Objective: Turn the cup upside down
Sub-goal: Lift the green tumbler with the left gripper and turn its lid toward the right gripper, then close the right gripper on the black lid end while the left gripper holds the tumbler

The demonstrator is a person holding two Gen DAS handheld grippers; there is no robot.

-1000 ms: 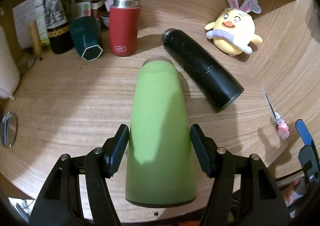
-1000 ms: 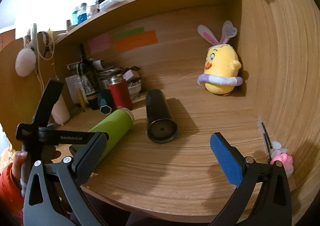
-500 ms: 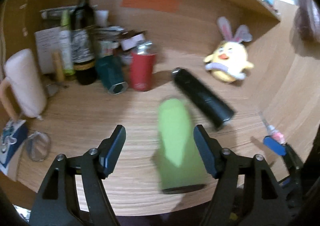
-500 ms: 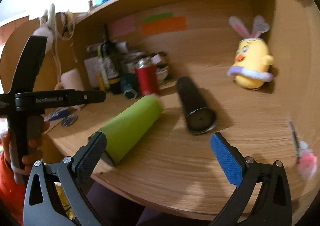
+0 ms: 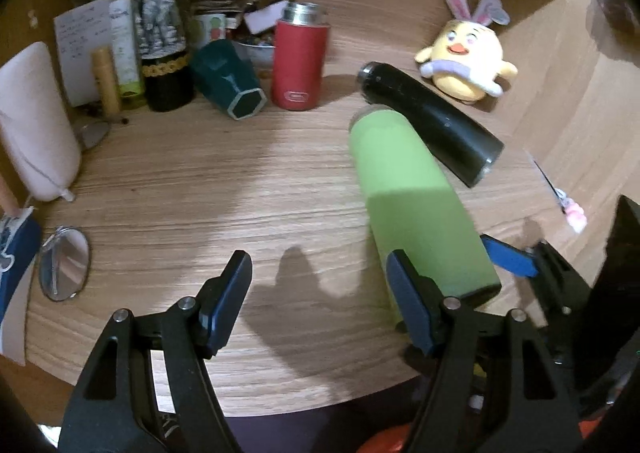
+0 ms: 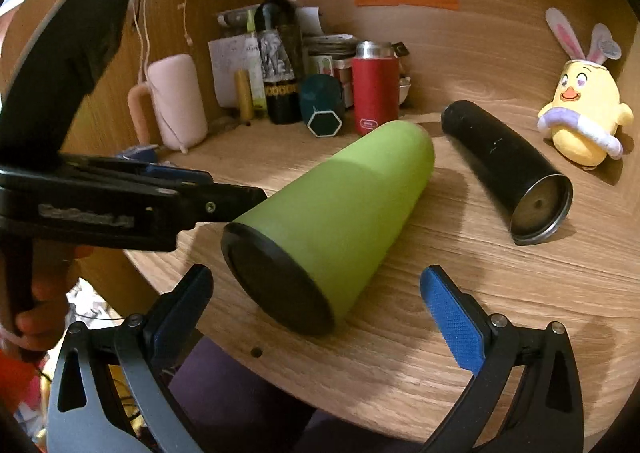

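Green cup (image 6: pixel 344 209): lying on its side near desk (image 6: pixel 500 293) front edge, black base end toward front edge, other end pointing toward back of desk. Nothing gripping it.
Left hand-held gripper (image 5: pixel 316 293): jaws wide open, empty; cup sits just to the right of its right finger in left wrist view, can't tell if touching.
Right hand-held gripper (image 6: pixel 320 313): jaws wide open, empty, at front edge w/ cup's base end between the fingers in right wrist view, not pinched.
Black flask (image 6: pixel 504 169): on its side just right of green cup, open end toward front-right; apart from cup in right view.
Red flask (image 6: pixel 374 93): upright, back of desk.
Teal cup (image 6: pixel 322 107): tipped over beside red flask, hex base facing front.
Wine bottle (image 6: pixel 280 53): upright, back-left.
Chick plush (image 6: pixel 580 113): back-right corner.
Small mirror (image 5: pixel 64 263): flat, left edge of desk.
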